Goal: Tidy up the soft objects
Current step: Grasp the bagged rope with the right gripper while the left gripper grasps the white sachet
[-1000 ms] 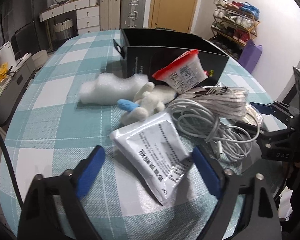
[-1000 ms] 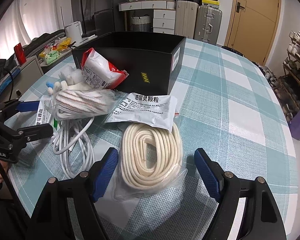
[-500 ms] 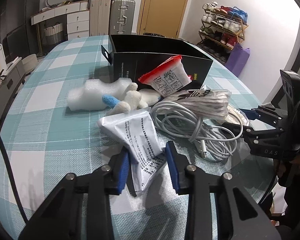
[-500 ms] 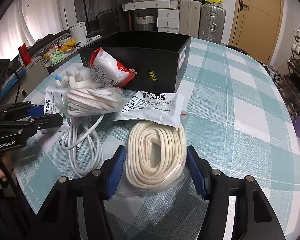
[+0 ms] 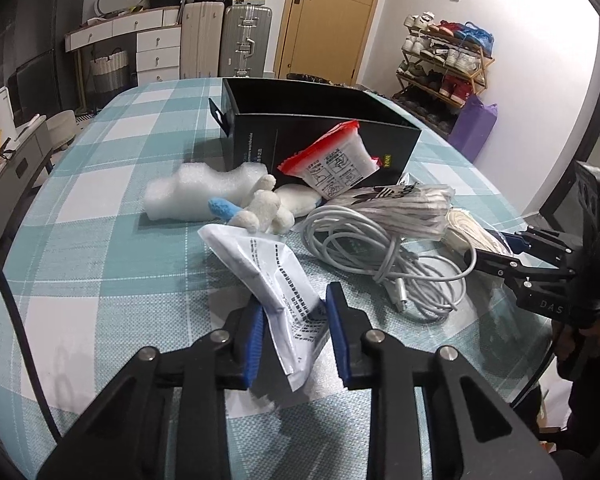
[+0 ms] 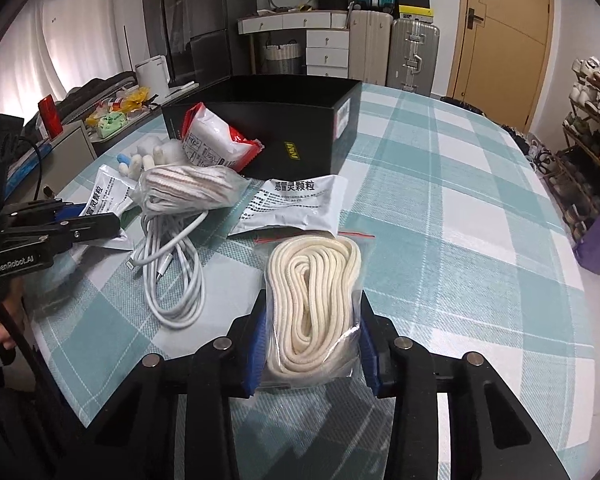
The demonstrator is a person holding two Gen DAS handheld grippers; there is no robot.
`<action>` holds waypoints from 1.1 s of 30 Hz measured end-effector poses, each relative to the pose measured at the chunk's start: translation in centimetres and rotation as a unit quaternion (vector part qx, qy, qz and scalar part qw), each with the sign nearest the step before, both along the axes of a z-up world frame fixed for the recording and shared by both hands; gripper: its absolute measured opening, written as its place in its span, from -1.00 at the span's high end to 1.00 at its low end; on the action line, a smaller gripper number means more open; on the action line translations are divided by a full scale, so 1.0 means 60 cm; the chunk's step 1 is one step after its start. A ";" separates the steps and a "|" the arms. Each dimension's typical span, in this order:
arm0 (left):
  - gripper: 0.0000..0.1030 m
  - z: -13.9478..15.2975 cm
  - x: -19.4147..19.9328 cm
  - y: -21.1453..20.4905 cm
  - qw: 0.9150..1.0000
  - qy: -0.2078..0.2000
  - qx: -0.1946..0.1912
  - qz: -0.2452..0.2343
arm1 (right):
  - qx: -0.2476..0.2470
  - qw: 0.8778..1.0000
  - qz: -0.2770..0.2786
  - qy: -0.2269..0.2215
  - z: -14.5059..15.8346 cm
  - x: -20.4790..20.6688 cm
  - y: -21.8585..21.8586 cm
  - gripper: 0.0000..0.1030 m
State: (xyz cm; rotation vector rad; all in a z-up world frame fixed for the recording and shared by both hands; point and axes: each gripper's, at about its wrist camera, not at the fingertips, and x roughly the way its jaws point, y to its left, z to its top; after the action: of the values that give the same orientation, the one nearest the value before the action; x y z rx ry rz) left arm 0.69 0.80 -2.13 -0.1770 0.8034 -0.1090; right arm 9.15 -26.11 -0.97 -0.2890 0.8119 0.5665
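My left gripper [image 5: 294, 308] is shut on a white medicine sachet [image 5: 272, 276] and holds it lifted off the checked table [image 5: 100, 240]. My right gripper [image 6: 312, 320] is shut on a clear bag of cream rope [image 6: 312, 292], also raised. An open black box [image 5: 320, 136] stands behind the pile. Against it leans a red-and-white packet [image 5: 336, 164]. A white cable coil [image 5: 384, 256], a bagged striped cord [image 5: 404, 208], a white plush toy [image 5: 264, 208] and a white foam piece [image 5: 196, 192] lie in front of the box. A second sachet [image 6: 296, 208] lies near the box.
The table edge curves close in front of both grippers. Suitcases [image 5: 224, 40], drawers and a door stand behind the table. A shoe rack [image 5: 444, 64] and a purple bag [image 5: 474, 128] are at the right.
Both grippers closed from wide open: the left onto the sachet, the right onto the rope bag. Both items have lifted off the table.
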 end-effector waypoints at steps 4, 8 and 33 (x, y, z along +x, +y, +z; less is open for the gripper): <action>0.53 0.003 -0.006 -0.001 1.000 -0.007 -0.002 -0.002 | 0.003 1.000 -0.003 -0.006 0.005 -0.009 -0.010 0.24; 0.60 0.008 -0.017 0.004 1.000 -0.013 -0.009 -0.001 | 0.008 1.000 -0.006 -0.011 0.009 -0.014 -0.017 0.24; 0.65 0.064 -0.022 -0.005 0.997 -0.074 0.001 0.001 | 0.065 0.994 -0.008 -0.082 0.083 -0.044 -0.040 0.24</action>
State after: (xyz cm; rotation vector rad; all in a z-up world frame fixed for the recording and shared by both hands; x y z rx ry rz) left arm -0.62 0.52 1.69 -0.1656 0.6553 -0.1176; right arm 6.52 -28.50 3.99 -0.2060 0.6160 0.5713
